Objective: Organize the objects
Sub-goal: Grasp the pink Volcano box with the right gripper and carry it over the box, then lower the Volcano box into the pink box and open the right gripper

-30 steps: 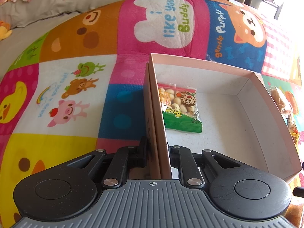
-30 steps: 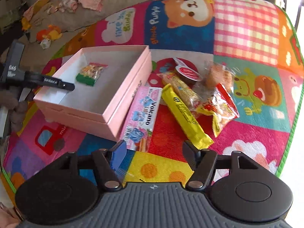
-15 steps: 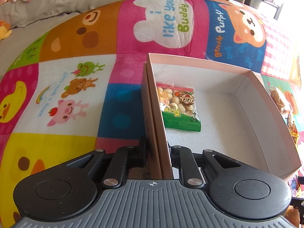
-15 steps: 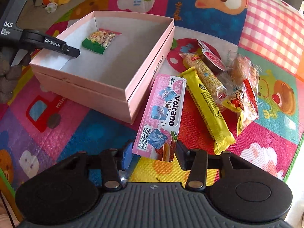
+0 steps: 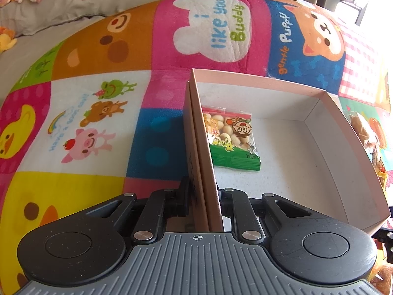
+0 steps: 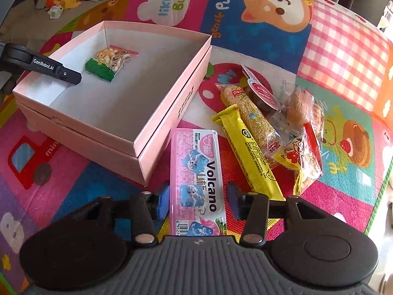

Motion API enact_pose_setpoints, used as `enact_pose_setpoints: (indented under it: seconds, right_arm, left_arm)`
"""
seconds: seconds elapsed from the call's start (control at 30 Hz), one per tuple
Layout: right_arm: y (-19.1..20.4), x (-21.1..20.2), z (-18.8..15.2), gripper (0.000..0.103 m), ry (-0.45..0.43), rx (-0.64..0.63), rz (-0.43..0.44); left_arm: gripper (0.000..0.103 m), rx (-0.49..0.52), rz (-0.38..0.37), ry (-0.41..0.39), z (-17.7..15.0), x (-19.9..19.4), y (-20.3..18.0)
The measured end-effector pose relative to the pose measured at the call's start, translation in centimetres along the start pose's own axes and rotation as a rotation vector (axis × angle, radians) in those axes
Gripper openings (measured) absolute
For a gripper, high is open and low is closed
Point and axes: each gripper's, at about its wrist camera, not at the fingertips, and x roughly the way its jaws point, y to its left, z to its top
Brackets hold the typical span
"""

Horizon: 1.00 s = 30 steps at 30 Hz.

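A quilted play mat (image 6: pixel 258 5) of bright cartoon-animal squares covers the whole surface. On it sits an open, shallow pink cardboard box (image 6: pixel 157 113) with a white inside, nested in its own lid. The box holds one thing: a small clear-and-green packet of round pale snacks (image 5: pixel 229 139), lying against the wall that the left gripper (image 5: pixel 205 196) pinches (one finger inside, one outside). Just beside the box's right wall lies a flat pink plastic "Volcano" pack (image 6: pixel 196 179), its near end between the blue pads of the right gripper (image 6: pixel 197 202), whose jaws are closing around it. Next to it lie a long yellow wrapped bar (image 6: pixel 248 152), a sesame stick (image 6: pixel 250 115), a small foil-lidded cup (image 6: pixel 260 92) and crinkly clear snack bags (image 6: pixel 302 132), touching in a loose heap.
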Motion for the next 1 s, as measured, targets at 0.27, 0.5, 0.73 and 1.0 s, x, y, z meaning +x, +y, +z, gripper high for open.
enact_pose_setpoints:
  seconds: [0.27,0.5,0.73,1.0]
  right_arm:
    - [-0.7,-7.6,-2.0,0.043,-0.047,0.067,0.012]
    - [0.5,-12.1,1.6,0.042,-0.166,0.129,0.163]
    - [3.0,-8.0,8.1,0.042,-0.178,0.224,0.287]
    - [5.4,-4.1,10.1,0.049,-0.198,0.287,0.303]
  left_arm:
    - [0.017,0.003,0.0,-0.006,-0.1,0.0,0.0]
    - [0.017,0.002,-0.008,-0.007,-0.1,0.0,0.1]
    - [0.018,-0.005,-0.024,-0.006,-0.1,0.0,0.4]
    - [0.018,0.0,-0.026,-0.009,-0.2,0.0,0.3]
